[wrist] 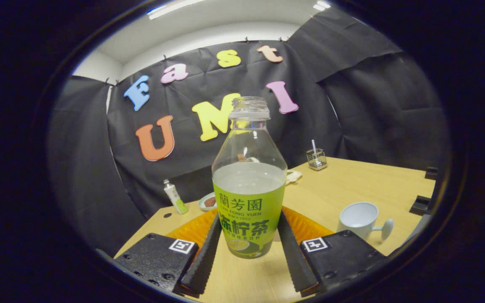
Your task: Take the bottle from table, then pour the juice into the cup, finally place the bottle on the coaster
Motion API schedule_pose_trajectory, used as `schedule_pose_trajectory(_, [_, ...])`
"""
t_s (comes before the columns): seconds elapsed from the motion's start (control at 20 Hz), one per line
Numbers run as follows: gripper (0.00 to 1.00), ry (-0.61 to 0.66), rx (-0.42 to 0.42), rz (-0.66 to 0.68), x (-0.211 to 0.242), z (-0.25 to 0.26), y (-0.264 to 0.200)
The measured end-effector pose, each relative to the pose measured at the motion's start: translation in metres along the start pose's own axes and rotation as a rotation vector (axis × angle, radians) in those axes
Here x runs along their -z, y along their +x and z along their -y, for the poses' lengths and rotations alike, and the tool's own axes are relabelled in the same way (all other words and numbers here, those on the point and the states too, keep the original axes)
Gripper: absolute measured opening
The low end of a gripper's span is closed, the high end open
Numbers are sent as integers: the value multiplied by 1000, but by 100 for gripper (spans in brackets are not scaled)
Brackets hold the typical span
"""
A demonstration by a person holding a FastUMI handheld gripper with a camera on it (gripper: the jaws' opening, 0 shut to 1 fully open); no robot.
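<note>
Fingers (249, 252) clamp the uncapped bottle (249, 185), half full of pale juice, hiding most of the orange coaster (192, 231); white cup (358, 219) at two o'clock looks empty.

The clear plastic bottle with pale juice (249, 168) wears a lime-green wrap label (249, 225) printed with white and dark green characters and a line of small Latin capitals. Square black-and-white coded tags sit on the black gripper (249, 216) blocks, one on the left (182, 246) and one on the right (315, 244). The ribbed fingers (204, 256) flank that label, whether pressing it is unclear.
</note>
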State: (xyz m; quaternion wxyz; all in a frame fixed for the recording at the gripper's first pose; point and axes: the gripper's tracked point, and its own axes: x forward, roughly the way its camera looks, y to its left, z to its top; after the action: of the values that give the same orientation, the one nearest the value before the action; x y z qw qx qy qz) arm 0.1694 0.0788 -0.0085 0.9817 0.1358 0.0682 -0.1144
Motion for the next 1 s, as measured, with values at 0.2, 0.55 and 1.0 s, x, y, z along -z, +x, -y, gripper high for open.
schedule_pose_trajectory(0.2, [79,-116,11,33,-13,-7,12])
schedule_pose_trajectory(0.55, [79,-190,31,40,-20,-20,45])
schedule_pose_trajectory(1.0, [79,-191,32,13,-3,-27,77])
